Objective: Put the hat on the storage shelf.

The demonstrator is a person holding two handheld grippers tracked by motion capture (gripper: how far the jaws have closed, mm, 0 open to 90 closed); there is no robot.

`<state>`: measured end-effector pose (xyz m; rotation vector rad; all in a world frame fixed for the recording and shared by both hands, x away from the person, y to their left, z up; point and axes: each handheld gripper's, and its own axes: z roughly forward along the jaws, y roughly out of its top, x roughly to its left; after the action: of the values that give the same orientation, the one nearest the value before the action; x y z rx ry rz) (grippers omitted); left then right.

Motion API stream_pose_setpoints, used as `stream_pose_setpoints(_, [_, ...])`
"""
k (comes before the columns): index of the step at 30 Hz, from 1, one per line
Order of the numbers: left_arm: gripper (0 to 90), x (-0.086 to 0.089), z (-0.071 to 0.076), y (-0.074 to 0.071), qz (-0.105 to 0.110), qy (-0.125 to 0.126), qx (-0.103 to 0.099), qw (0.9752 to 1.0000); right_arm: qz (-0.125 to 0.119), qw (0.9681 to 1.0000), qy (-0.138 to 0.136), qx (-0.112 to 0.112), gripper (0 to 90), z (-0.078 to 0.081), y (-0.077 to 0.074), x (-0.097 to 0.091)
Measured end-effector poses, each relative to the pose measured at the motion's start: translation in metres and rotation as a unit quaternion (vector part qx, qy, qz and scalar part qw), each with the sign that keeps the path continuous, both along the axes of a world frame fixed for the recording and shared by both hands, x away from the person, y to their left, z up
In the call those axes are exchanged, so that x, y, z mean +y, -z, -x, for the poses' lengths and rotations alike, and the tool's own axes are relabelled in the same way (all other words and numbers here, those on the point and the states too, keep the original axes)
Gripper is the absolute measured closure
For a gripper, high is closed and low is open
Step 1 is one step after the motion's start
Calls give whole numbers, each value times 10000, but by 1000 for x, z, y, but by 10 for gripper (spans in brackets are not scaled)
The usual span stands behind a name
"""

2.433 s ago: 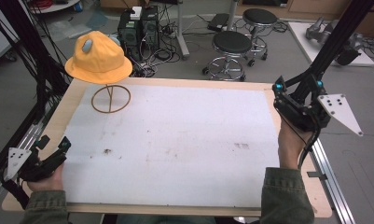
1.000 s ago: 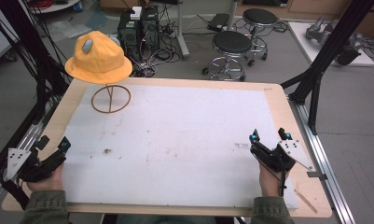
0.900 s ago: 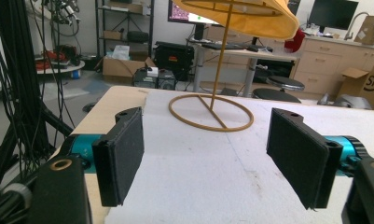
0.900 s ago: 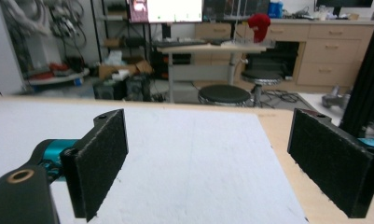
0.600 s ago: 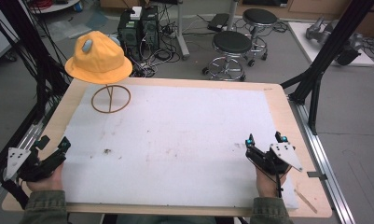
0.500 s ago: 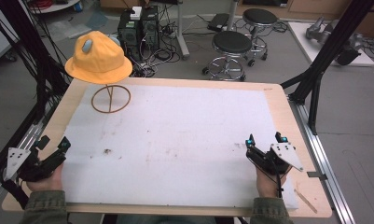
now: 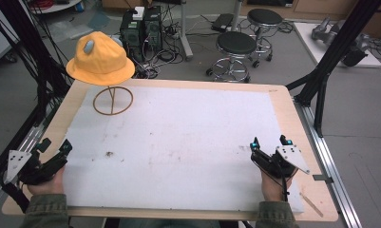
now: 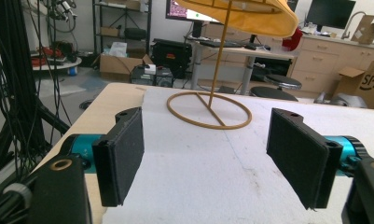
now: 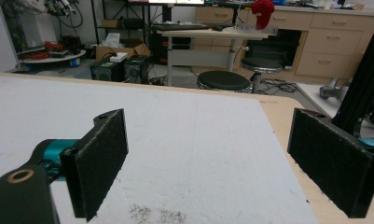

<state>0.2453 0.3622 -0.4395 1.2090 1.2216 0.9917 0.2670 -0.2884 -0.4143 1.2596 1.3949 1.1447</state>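
Observation:
An orange bucket hat [image 7: 100, 59] hangs on a thin wire stand with a ring base [image 7: 112, 100] at the table's far left corner. In the left gripper view the hat [image 8: 250, 11] and the ring base [image 8: 209, 110] stand ahead of the jaws. My left gripper [image 7: 55, 146] rests at the table's near left edge, open and holding nothing; it faces the stand [image 8: 207, 156]. At the near right of the white sheet my right gripper [image 7: 270, 141] sits low, open and holding nothing, and looks across the bare sheet [image 9: 208, 168].
A white sheet [image 7: 178, 137] covers most of the wooden table [image 7: 288, 107]. Black frame posts [image 7: 338, 45] rise at the right and left. Two stools [image 7: 235, 47] and computer boxes [image 7: 140, 26] stand on the floor beyond the far edge.
My right gripper came down from the far right edge to the near right of the sheet, then edged slightly left. The left gripper stayed still.

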Motion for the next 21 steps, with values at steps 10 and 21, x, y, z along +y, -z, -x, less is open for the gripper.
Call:
stream_pose_setpoints(10, [278,0,-1,1,11,4,38,10000,-52,10000,0,59,110,-1,1,0])
stream_pose_setpoints(21, [277,1,-1,1,12,-8,49,10000,-85,9999,-45,125,110,-1,1,1])
